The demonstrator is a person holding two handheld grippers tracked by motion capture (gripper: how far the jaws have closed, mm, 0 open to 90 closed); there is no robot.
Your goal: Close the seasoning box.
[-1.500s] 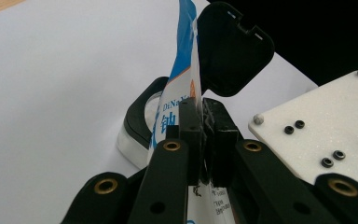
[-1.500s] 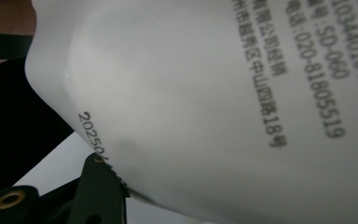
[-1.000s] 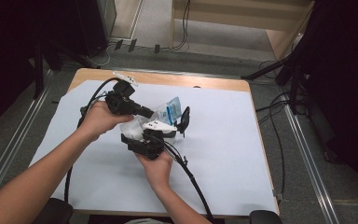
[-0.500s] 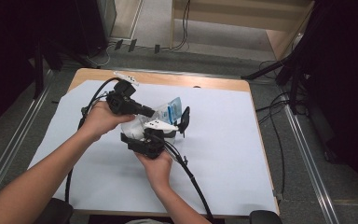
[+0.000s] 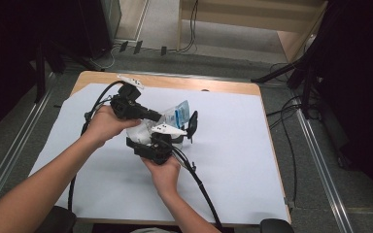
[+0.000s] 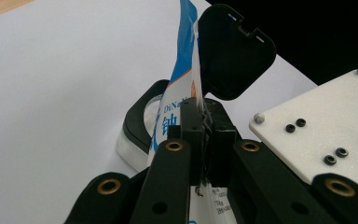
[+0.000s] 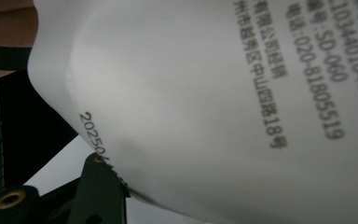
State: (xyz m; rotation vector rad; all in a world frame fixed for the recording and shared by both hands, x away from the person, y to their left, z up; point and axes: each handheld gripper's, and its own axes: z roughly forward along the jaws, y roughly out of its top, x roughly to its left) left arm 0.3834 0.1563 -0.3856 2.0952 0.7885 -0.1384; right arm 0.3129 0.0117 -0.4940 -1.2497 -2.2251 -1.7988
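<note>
here, a person holds a two-jaw tool in each hand above the middle of a table (image 5: 252, 160) covered in white paper. the left gripper (image 6: 204, 140) has its jaws pressed together on the top edge of a white and blue pouch (image 6: 182, 65), which stands upright between the tools. the right gripper (image 5: 175, 138) sits at six o'clock from the pouch; its camera is against the pouch's printed white side, and i cannot tell whether its jaws grip it. a clear round container with a black hinged lid (image 6: 233, 51) standing open lies just behind the pouch. the risk, as i judge it: the thin edge could slip or tear under an uneven pull, spilling the contents. grey floor, cables and wooden furniture lie at twelve o'clock.
</note>
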